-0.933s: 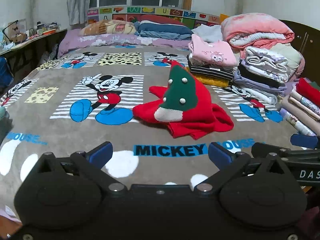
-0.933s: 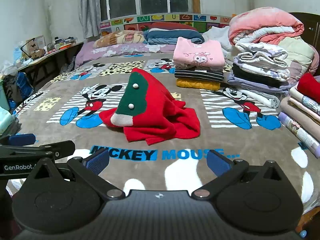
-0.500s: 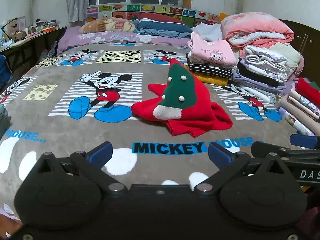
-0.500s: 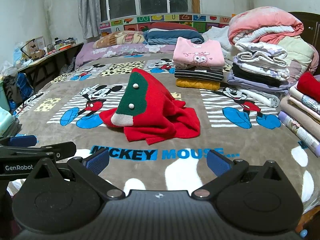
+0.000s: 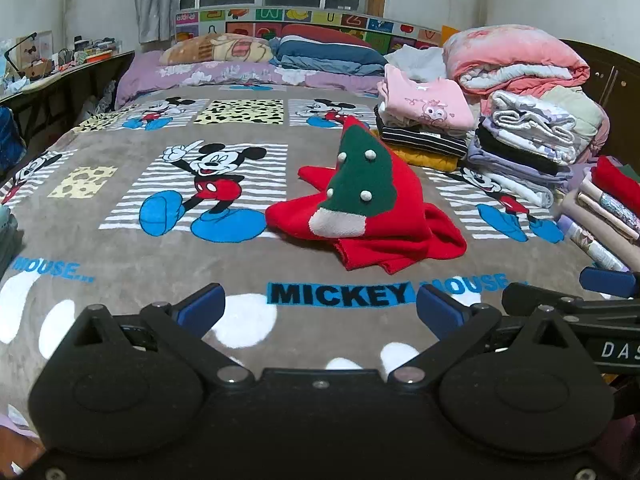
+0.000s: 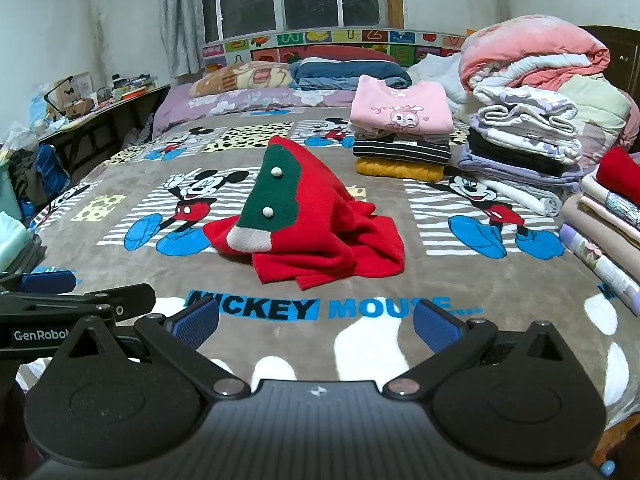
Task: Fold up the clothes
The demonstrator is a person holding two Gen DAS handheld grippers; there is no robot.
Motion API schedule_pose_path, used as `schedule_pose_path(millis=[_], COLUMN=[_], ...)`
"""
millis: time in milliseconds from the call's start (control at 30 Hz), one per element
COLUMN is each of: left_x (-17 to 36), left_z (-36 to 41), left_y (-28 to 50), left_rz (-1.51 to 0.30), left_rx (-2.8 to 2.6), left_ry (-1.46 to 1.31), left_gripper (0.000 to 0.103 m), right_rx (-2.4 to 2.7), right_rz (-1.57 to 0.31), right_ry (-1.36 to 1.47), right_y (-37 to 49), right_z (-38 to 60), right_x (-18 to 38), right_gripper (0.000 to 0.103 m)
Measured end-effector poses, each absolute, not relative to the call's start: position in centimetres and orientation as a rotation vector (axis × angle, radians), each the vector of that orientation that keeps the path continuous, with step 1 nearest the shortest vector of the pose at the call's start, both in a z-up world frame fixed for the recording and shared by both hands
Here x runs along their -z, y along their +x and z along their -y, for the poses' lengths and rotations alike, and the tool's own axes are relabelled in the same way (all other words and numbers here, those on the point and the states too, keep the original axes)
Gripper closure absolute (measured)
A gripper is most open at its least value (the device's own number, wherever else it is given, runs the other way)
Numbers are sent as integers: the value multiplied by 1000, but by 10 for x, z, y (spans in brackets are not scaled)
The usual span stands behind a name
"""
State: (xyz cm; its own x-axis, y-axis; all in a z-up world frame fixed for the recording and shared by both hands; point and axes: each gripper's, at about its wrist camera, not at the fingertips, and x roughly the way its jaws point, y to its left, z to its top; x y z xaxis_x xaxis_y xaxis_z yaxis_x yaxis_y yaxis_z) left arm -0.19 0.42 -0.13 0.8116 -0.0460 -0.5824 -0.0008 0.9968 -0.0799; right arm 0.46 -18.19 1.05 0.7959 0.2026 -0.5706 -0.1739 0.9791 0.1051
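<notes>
A crumpled red sweater (image 5: 400, 220) (image 6: 320, 236) with a green tree patch and white pompoms lies heaped in the middle of the bed, partly peaked upward. My left gripper (image 5: 320, 312) hangs open above the near edge of the blanket, well short of the sweater, nothing between its blue pads. My right gripper (image 6: 316, 326) is open too, at about the same distance from the sweater. Each gripper shows at the edge of the other's view: the right gripper (image 5: 580, 300) at the right of the left wrist view, the left gripper (image 6: 72, 296) at the left of the right wrist view.
The bed carries a grey cartoon-mouse blanket (image 5: 160, 272) (image 6: 500, 304). Stacks of folded clothes (image 5: 424, 120) (image 6: 400, 136) and rolled quilts (image 5: 516, 64) (image 6: 532, 56) stand at the back right; more folded piles (image 6: 608, 216) line the right edge. Pillows (image 5: 220, 50) lie at the head. A cluttered desk (image 6: 92, 108) runs along the left.
Both grippers have crept slightly forward and upward, so the sweater sits a little nearer in view. Nothing was taken hold of; the sweater has not moved.
</notes>
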Motion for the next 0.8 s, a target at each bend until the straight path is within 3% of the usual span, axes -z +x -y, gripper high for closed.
schedule_pose_path(millis=[800], left_x=[1], left_z=[-7], left_y=[-3], left_rz=[-621], left_rx=[26], left_ry=[-82], left_gripper=[0], right_rx=[-204], right_rz=[-615], right_ry=[35], right_y=[1], right_z=[179], right_x=[-14], right_gripper=[0])
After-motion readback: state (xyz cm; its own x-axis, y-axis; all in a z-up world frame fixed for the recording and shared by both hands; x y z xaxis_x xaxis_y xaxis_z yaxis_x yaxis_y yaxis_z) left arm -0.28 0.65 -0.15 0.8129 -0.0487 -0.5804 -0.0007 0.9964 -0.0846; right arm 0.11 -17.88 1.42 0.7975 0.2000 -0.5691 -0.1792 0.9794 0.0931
